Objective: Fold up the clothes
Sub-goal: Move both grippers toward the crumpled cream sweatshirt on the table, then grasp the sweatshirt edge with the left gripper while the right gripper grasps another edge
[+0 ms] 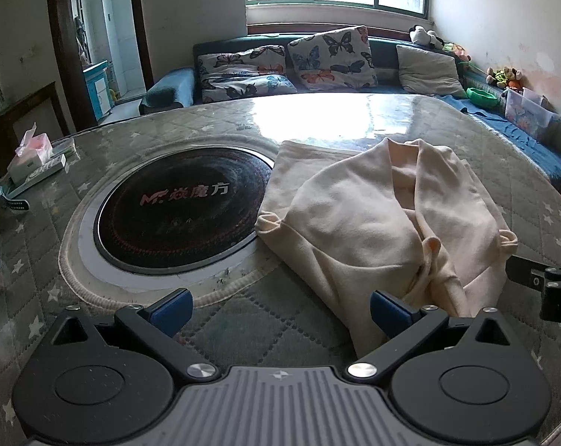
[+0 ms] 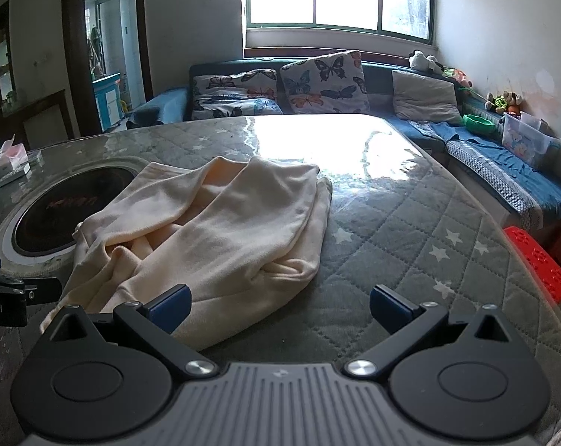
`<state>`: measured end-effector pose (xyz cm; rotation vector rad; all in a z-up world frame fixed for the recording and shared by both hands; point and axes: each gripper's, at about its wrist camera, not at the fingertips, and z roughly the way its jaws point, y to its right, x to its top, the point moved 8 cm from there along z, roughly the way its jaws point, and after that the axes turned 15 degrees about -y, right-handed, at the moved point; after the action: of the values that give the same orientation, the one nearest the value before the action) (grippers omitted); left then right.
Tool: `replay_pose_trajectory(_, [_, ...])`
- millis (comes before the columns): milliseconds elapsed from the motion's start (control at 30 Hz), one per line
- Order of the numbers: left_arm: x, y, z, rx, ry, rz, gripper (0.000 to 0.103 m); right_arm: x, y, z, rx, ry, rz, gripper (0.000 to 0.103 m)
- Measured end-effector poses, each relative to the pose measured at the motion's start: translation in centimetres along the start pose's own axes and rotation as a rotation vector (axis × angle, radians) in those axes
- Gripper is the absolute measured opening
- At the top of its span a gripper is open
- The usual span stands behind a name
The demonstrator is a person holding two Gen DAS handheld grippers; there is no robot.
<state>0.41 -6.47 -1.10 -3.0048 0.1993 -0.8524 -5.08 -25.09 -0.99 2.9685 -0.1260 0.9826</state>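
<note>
A cream garment lies loosely bunched on the quilted grey table cover, with its near edge reaching my left gripper's right finger. My left gripper is open over bare cover just left of that edge, holding nothing. In the right wrist view the same cream garment lies ahead and to the left. My right gripper is open too, its left finger over the cloth's near hem and its right finger over the cover. Each gripper's tip shows at the other view's side edge.
A round black induction hob is set into the table left of the garment. A tissue box and small items sit at the far left edge. A sofa with butterfly cushions stands behind; a red stool is to the right.
</note>
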Motion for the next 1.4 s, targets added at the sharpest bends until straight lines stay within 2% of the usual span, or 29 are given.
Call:
replay_pose_trajectory(267, [1.5, 0.2, 0.1, -0.008, 0.018, 0.019, 0.103, 1.4, 0.0, 0.6, 0.008, 0.001, 0.001, 0.103])
replay_pose_trajectory(733, [2.1, 0.8, 0.9, -0.030, 0.000, 0.027, 0.103, 1.8, -0.1, 1.4, 0.008, -0.010, -0.001, 0.103])
replay_pose_trajectory(1000, [5.0, 1.2, 1.1, -0.049, 0.037, 0.050, 0.103, 3.7, 0.1, 2.1, -0.003, -0.005, -0.024, 0.102])
replay_pose_trajectory(1133, [7.4, 2.0, 1.5, -0.058, 0.070, 0.089, 0.102, 5.1, 0.6, 2.8, 0.007, -0.008, -0.015, 0.098])
replay_pose_trajectory(1233, [9.6, 3.4, 2.2, -0.076, 0.101, 0.150, 0.097, 6.3, 1.1, 3.4, 0.017, -0.014, 0.001, 0.093])
replay_pose_trajectory(1400, [12.5, 6.2, 4.7, -0.129, 0.097, 0.236, 0.083, 8.0, 2.0, 4.6, 0.030, -0.029, 0.030, 0.084])
